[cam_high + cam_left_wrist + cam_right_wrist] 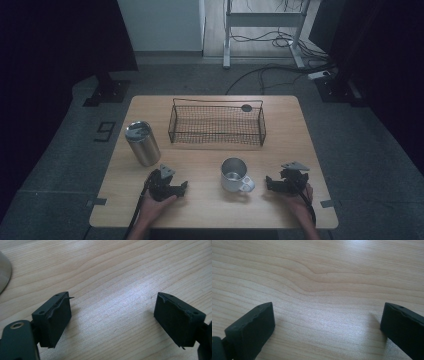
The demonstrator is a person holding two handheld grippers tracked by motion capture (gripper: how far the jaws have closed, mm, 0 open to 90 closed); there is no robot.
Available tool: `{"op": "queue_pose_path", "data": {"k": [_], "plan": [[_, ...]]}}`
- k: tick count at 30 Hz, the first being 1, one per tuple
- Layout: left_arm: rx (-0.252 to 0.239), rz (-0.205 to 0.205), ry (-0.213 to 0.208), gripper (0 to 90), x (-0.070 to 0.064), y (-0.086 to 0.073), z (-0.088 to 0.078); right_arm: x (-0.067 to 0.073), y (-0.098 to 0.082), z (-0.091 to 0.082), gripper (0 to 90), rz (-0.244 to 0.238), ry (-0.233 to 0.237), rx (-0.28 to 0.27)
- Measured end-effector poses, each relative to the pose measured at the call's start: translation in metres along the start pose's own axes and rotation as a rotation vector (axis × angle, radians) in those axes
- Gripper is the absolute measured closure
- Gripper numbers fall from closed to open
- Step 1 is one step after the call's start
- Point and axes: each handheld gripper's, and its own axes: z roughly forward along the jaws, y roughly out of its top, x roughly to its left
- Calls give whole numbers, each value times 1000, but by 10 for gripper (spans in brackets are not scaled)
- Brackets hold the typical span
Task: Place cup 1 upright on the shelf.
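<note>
I am resting both grippers near the table's (150, 205) front edge, presumably staged for a pick. The wire basket (217, 124), by the back edge, is holding nothing that I can make out. The lidded steel tumbler (142, 143) is standing toward the left edge. The steel mug (235, 175), empty, is sitting between my grippers. Left gripper (112, 315) and right gripper (328, 322) are both gaping wide, gripping nothing.

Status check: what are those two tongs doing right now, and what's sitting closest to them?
Left tongs and right tongs open, empty, low over the table. Steel mug between them, untouched. Nothing in the way.
</note>
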Motion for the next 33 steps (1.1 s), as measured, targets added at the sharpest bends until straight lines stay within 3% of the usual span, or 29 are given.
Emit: {"op": "queue_pose_path", "data": {"k": [33], "plan": [[-9,10,-7,145,0,0,-3,0,0,0,0,8,-8,-1]]}}
